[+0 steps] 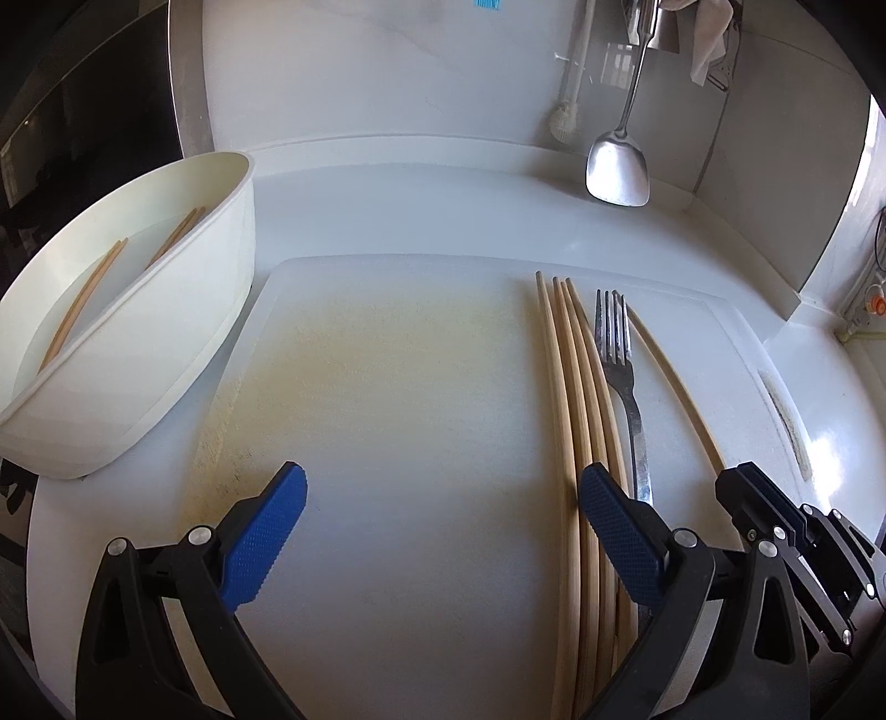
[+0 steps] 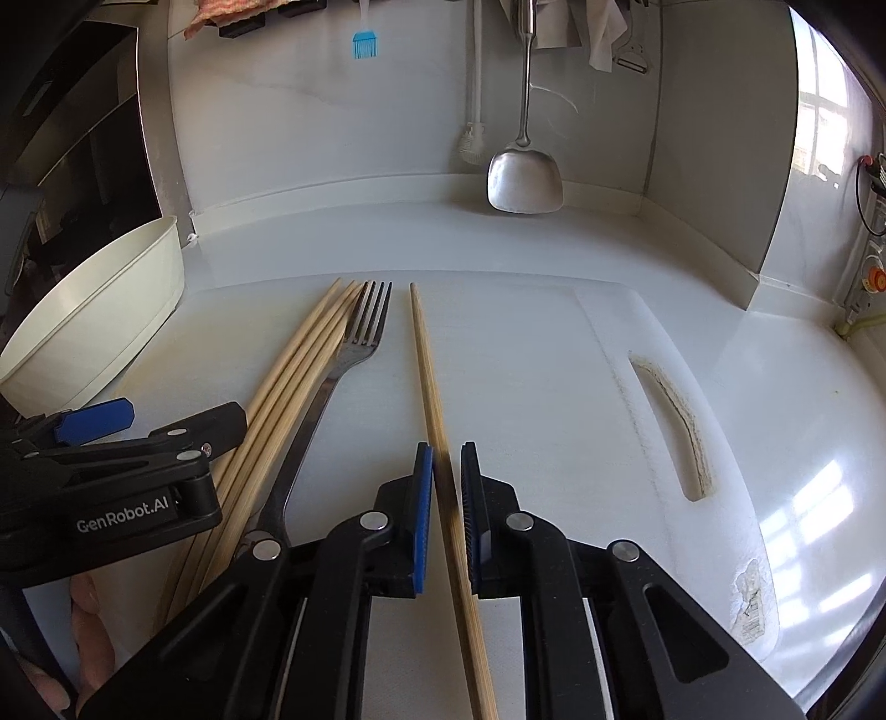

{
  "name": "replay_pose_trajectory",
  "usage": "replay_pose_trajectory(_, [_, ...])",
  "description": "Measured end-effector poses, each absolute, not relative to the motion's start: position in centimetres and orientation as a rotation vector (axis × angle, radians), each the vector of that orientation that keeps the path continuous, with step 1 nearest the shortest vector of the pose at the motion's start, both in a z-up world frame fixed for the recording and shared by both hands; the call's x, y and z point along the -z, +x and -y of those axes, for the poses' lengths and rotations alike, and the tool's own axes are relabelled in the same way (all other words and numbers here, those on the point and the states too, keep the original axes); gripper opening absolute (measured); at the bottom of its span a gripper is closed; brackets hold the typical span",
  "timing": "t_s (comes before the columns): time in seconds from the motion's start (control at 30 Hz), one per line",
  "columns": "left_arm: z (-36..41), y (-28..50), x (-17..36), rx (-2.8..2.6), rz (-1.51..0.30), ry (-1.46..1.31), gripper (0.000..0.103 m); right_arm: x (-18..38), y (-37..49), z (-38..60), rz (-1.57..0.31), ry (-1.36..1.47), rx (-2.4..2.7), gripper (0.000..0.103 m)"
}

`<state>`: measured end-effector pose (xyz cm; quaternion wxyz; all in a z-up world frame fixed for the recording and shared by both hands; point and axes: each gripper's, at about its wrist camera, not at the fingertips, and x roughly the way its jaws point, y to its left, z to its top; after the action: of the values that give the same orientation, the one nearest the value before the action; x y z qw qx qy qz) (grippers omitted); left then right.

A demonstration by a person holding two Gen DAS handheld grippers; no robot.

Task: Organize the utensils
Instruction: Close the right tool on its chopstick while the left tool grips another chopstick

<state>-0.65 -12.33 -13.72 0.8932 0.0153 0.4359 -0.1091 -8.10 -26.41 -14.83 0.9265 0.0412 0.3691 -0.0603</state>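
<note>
Several wooden chopsticks [image 1: 576, 387] lie side by side on a white cutting board [image 1: 398, 387], with a metal fork [image 1: 623, 365] to their right and one single chopstick [image 1: 675, 382] beyond it. My left gripper [image 1: 443, 531] is open and empty above the board, its right finger over the bundle. In the right wrist view my right gripper [image 2: 446, 471] has its pads close around the single chopstick [image 2: 429, 376], which lies on the board; the fork [image 2: 354, 349] and bundle [image 2: 293, 382] lie to its left. A white oval container [image 1: 138, 332] at the left holds two chopsticks [image 1: 88, 293].
A metal spatula [image 2: 523, 177] and a white brush [image 2: 473, 138] hang on the back wall, with a blue silicone brush [image 2: 365, 44] higher up. The board's handle slot [image 2: 673, 426] is at the right. A wall corner [image 2: 775, 249] stands at the right.
</note>
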Motion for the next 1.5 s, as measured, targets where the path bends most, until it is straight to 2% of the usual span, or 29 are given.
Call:
replay_pose_trajectory(0.57, [13.3,0.3,14.0,0.213,-0.901,0.103,0.098,14.6,-6.9,26.6,-0.786,0.074,0.121,0.011])
replay_pose_trajectory(0.67, [13.1,0.3,14.0,0.207,-0.903,0.1,0.098,14.5,-6.6,26.7,-0.792,0.074,0.122,0.02])
replay_pose_trajectory(0.73, [13.2,0.5,14.0,0.198,-0.903,0.097,0.098,14.5,-6.2,26.9,-0.797,0.078,0.129,0.034])
replay_pose_trajectory(0.93, [13.4,0.4,13.9,0.182,-0.891,0.088,0.095,14.5,-5.8,27.1,-0.79,0.05,0.113,0.035])
replay_pose_trajectory(1.1, [14.1,-0.3,13.5,0.199,-0.87,0.094,0.073,14.4,-5.8,26.9,-0.789,0.039,0.088,0.028])
replay_pose_trajectory(1.23, [14.5,-0.9,13.2,0.22,-0.856,0.109,0.056,14.5,-6.1,26.2,-0.777,0.008,0.078,0.012])
replay_pose_trajectory(1.3, [14.9,-1.2,13.1,0.231,-0.848,0.121,0.044,14.5,-6.2,26.3,-0.777,0.007,0.086,0.007])
replay_pose_trajectory(1.37, [15.1,-1.5,13.0,0.238,-0.838,0.134,0.036,14.5,-6.3,26.3,-0.776,0.009,0.085,0.006])
replay_pose_trajectory(1.43, [15.5,-1.7,13.0,0.239,-0.827,0.153,0.022,14.5,-6.4,26.4,-0.775,0.012,0.083,0.006])
replay_pose_trajectory(1.47, [15.7,-1.8,13.0,0.243,-0.823,0.164,0.01,14.6,-6.5,26.5,-0.775,0.014,0.081,0.006])
replay_pose_trajectory(1.5, [15.8,-1.9,13.0,0.242,-0.821,0.173,0.008,14.6,-6.6,26.6,-0.775,0.022,0.078,0.006])
